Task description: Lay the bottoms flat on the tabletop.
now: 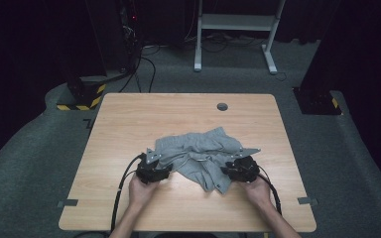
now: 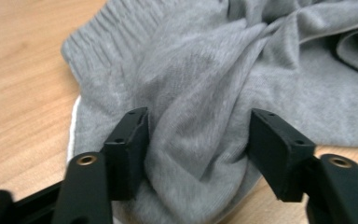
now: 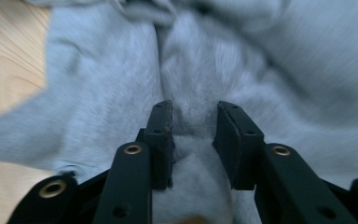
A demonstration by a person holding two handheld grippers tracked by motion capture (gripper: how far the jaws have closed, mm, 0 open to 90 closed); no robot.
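Note:
Crumpled grey shorts (image 1: 198,146) lie in the middle of the wooden table (image 1: 129,119). My left gripper (image 1: 166,168) sits at their near left edge. In the left gripper view its jaws (image 2: 200,135) stand fairly wide, with a thick fold of the shorts (image 2: 191,70) bunched between them, and both pads touch it. A ribbed waistband shows at the upper left of that view. My right gripper (image 1: 226,170) is at the shorts' near right edge. Its jaws (image 3: 193,126) are partly apart over the grey cloth (image 3: 261,70), which lies loose between the pads.
A round cable hole (image 1: 222,106) is in the table near its far edge. Bare wood surrounds the shorts on all sides. Behind the table stand a white desk frame (image 1: 233,22) and a yellow-and-black striped base (image 1: 82,99) on the grey carpet.

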